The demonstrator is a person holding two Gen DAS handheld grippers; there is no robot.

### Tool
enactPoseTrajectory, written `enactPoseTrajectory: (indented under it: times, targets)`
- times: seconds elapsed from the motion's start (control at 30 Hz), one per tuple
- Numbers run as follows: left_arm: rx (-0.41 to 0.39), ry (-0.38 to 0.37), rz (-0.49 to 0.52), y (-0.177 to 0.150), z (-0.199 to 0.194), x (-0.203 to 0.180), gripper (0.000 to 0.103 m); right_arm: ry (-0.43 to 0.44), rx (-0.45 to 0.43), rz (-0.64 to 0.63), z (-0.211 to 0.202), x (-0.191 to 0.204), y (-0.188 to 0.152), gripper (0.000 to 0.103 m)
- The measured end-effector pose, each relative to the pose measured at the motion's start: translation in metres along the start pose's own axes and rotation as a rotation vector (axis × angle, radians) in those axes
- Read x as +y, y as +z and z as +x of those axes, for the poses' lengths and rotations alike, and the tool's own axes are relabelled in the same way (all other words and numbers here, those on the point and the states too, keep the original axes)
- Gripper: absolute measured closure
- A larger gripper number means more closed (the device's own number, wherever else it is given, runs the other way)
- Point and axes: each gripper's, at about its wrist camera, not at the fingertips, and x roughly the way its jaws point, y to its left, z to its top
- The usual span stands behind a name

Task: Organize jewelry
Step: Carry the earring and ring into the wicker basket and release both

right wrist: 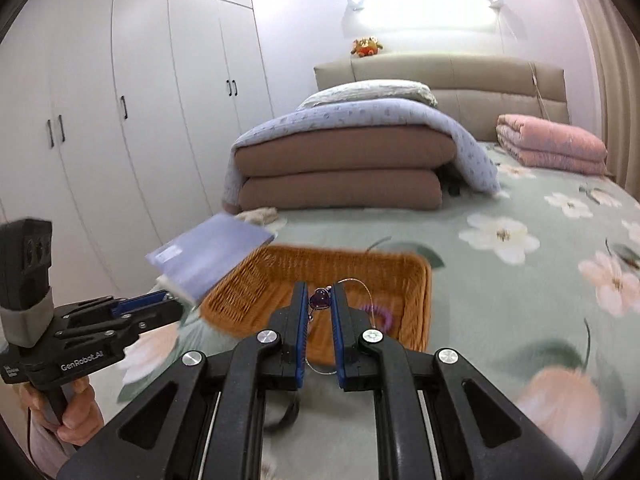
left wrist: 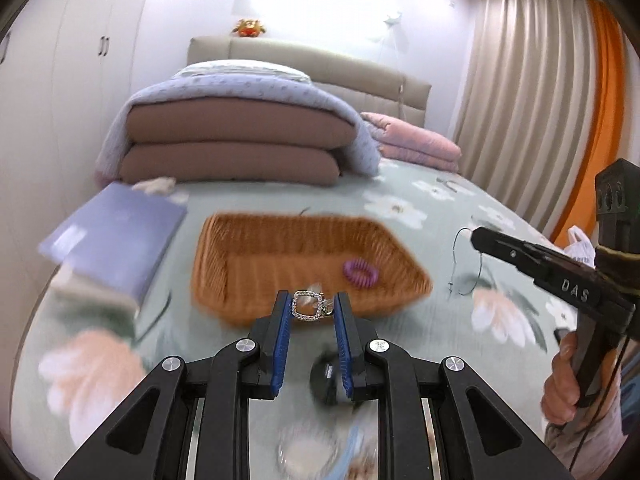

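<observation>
My left gripper (left wrist: 311,305) is shut on a square rhinestone-set jewelry piece (left wrist: 307,306), held above the near rim of a woven orange basket (left wrist: 256,272). A purple coil hair tie (left wrist: 361,273) lies inside the basket. My right gripper (right wrist: 320,300) is shut on a necklace with a purple heart pendant (right wrist: 319,299); its thin wire loop (right wrist: 370,292) hangs over the basket (right wrist: 416,304). The right gripper also shows in the left wrist view (left wrist: 476,236) with the wire (left wrist: 460,264) dangling. The left gripper shows in the right wrist view (right wrist: 172,300).
All this is on a bed with a green floral cover (left wrist: 420,200). A lavender book (left wrist: 116,240) lies left of the basket. Folded brown and lilac quilts (left wrist: 232,140) and a pink one (left wrist: 416,144) lie behind. A dark round object (left wrist: 326,376) lies below my left fingers.
</observation>
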Motion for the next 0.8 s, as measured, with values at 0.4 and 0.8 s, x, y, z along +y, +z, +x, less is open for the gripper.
enactPoseTrajectory:
  times: [0.4,0.8]
  targets:
    - [0.116,-0.085,-0.129,0.020,0.125,0.035,0.081,0.061,0.147,0.071,0.126,-0.024,-0.021,0.090]
    - [0.150,-0.096,-0.192,0.008,0.147,0.052,0.077,0.095,0.225,0.136,0.147,-0.037,-0.038,0.083]
